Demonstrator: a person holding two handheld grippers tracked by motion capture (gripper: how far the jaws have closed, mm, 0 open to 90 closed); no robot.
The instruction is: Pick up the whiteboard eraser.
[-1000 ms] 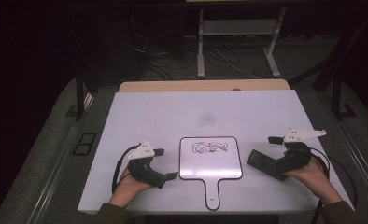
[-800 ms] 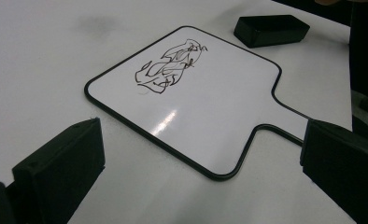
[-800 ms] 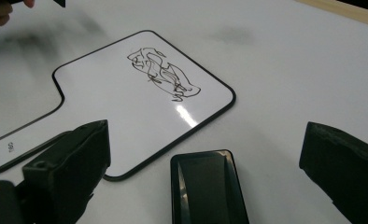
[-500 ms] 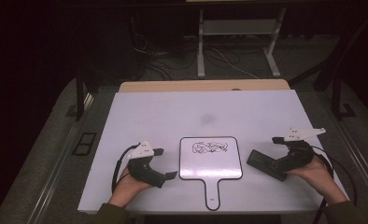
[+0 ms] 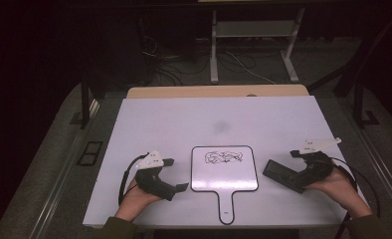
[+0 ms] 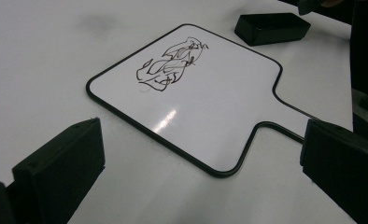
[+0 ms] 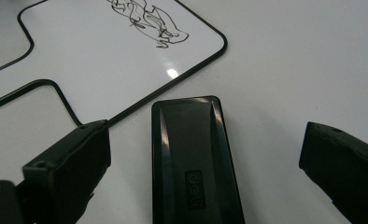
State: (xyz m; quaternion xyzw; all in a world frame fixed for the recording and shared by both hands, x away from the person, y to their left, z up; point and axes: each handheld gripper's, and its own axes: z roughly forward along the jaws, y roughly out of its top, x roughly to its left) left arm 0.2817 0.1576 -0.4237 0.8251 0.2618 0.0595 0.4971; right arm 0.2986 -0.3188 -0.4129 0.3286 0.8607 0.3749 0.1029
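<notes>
High view: a white paddle-shaped whiteboard with a thin black rim (image 5: 225, 169) lies flat near the table's 6 o'clock edge, handle toward the person, a black scribble (image 5: 224, 157) near its far end; a black rectangular plastic eraser (image 5: 282, 173) lies at the board's 3 o'clock, just beside it, apart. The right gripper (image 5: 283, 173) has its jaws spread either side of the eraser, not touching, likely placed to grasp it for wiping; the left gripper (image 5: 180, 187), at 9 o'clock, is spread wide and empty near the handle, perhaps to steady the board on the white table (image 5: 184, 124).
</notes>
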